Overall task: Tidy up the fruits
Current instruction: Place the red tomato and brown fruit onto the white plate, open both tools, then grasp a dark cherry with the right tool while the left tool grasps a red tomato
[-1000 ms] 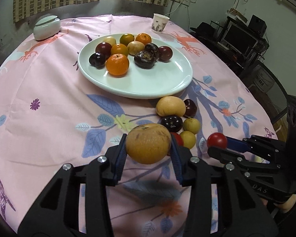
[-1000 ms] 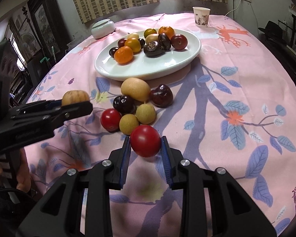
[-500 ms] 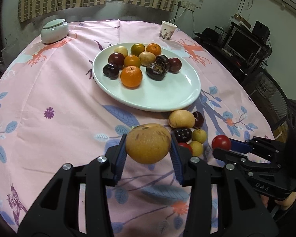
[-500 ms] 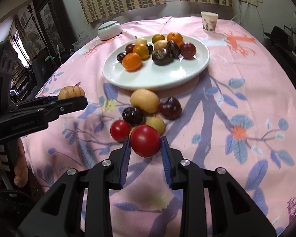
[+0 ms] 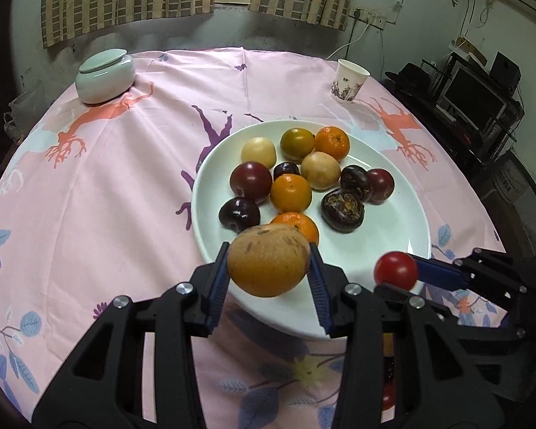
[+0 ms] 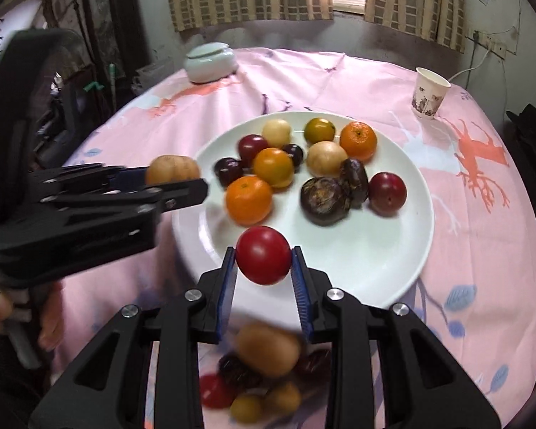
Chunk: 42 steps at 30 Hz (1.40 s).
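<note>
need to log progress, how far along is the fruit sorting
Well along, not finished. Done: about eleven fruits sit on the white plate. In hand: the left gripper holds a brown fruit and the right gripper a red tomato, both at the plate's near rim. Left: a blurred cluster of loose fruit on the tablecloth.

Both wrist views close, forward-facing, sharing the plate (image 5: 403, 228).

Glossy white plate (image 5: 411, 221), likely ceramic; matt printed cloth tablecloth (image 5: 107, 186); paper cup (image 5: 348, 82); smooth shiny red tomato (image 6: 263, 254); rough brown fruit (image 5: 268, 260).
</note>
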### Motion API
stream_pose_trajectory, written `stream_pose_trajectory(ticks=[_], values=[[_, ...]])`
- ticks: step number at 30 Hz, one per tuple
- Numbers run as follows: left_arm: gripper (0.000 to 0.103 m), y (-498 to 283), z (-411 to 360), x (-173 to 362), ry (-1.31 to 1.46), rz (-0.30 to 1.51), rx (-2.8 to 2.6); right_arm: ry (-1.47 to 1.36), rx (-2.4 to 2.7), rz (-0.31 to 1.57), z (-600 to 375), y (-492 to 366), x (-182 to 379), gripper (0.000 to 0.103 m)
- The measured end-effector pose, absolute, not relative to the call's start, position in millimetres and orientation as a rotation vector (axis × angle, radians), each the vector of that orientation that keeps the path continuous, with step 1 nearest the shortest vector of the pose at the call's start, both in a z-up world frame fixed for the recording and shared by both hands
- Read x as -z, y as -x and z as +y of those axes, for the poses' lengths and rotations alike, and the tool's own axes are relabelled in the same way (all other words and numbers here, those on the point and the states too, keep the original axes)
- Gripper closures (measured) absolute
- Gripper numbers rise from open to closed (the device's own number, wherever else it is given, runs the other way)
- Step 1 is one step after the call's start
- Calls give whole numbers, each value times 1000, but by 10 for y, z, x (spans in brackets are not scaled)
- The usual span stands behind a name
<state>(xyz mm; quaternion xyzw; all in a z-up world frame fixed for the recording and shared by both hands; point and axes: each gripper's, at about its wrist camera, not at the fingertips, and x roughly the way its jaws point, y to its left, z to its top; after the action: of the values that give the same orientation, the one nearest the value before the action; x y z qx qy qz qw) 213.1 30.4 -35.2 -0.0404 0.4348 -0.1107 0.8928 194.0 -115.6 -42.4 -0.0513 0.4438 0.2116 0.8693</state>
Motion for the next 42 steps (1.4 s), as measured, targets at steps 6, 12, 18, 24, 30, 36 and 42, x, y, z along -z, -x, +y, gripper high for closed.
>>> stream_pose_trajectory(ticks=[6,12,18,24,30,36,42], values=[[61,-2269,317,494,93,936,226,99,-427,941,-1113,-2252,596,72],[33,-2310,392,469,125,905,203,131,-374,873,-1112,-2245,579,37],[25,-2005,401,114,119,806,223,127,-327,808,-1336,-1969,258,27],[11,-1309,295,25,116,753,310,59,-311,796,-1731,-1292,214,1],[6,-797,163,385,105,812,370,-30,-342,854,-1953,-737,483,1],[6,-656,147,557,94,874,365,-47,-322,866,-1980,-783,600,2],[6,-590,210,502,80,861,335,-34,-327,913,-1934,-989,742,56]])
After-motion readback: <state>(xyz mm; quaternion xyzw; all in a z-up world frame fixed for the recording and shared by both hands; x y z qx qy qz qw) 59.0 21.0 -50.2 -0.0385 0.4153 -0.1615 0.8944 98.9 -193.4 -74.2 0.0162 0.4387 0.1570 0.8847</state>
